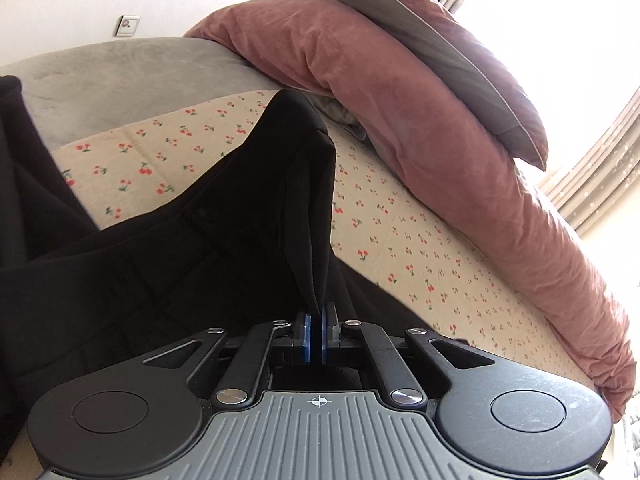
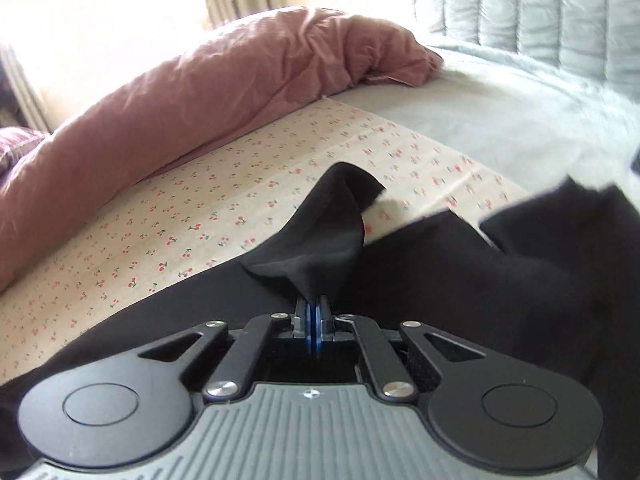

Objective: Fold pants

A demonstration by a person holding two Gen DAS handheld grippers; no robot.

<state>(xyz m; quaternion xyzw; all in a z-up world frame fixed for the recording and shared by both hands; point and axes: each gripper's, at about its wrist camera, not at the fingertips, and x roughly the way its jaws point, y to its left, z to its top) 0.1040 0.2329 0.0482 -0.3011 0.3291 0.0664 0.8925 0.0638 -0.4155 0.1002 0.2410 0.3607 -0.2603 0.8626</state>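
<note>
Sunlight floods through the curtained window (image 1: 600, 168) behind a bed laid with a cream sheet (image 1: 400, 240) printed with small red cherries. Black pants (image 1: 140, 280) are spread over the near part of that sheet, most of the cloth lying flat. A rolled dusty-pink duvet (image 1: 440, 140) runs along the sheet's far edge, with a grey and mauve pillow (image 1: 460, 64) resting on top of it. Beyond the sheet's other end lies a pale grey fleecy blanket (image 2: 500, 100).

The left gripper (image 1: 316, 318) has its blue-padded fingers pressed together on a raised fold of the pants, which stands up off the sheet like a tent. The right gripper (image 2: 313, 308) likewise pinches a peak of black fabric, lifted clear of the sheet, its fingers closed tight on the cloth.
</note>
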